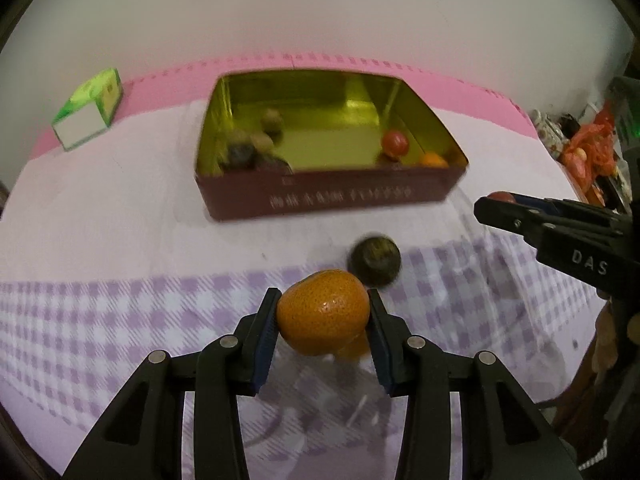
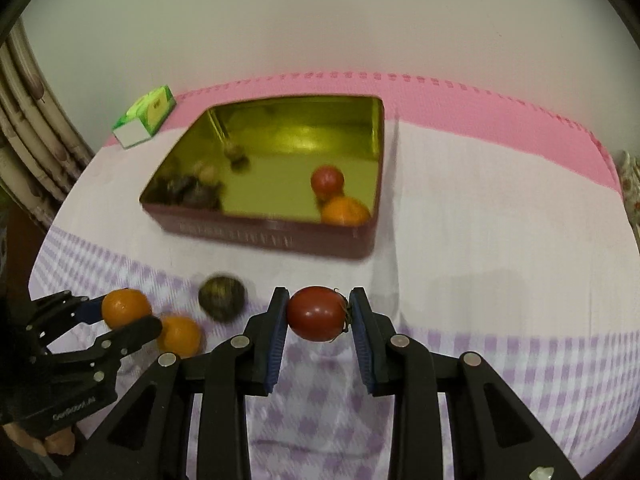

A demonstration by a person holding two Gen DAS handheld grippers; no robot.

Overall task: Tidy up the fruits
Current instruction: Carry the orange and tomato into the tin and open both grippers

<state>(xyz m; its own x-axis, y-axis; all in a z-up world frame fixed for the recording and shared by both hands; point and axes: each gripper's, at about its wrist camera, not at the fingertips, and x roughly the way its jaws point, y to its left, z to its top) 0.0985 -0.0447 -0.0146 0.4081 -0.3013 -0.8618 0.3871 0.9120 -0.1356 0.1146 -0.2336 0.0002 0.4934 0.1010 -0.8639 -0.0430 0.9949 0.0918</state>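
The left gripper (image 1: 323, 322) is clamped on a mandarin (image 1: 323, 312), pads pressing on its two flanks, the fruit lifted clear of the checked cloth (image 1: 120, 320). The right gripper (image 2: 319, 314) is clamped on a small red tomato (image 2: 317, 313) the same way, also off the cloth.

Both look light. I'd judge the mandarin's peel to be loose and a little giving, with a pebbled skin that grips well; a squeeze across its widest part, as here, suits it. It is a squat round, its short axis tilted up and away from the camera. The tomato is smooth, shiny and easily bruised, so it likely wants only a gentle hold. Its stem end points sideways, against the right-hand pad, so its long axis runs across between the pads, which risks it slipping.

On the cloth just beyond lie a second mandarin (image 2: 179, 336) and a dark round fruit (image 2: 221, 298), close together. Farther back on the bench stands the open tin (image 2: 360, 240), holding a tomato (image 2: 327, 182) and an orange fruit (image 2: 346, 211) at one end and dark fruits (image 2: 188, 188) at the other. A green carton (image 2: 145, 116) sits off by the wall.
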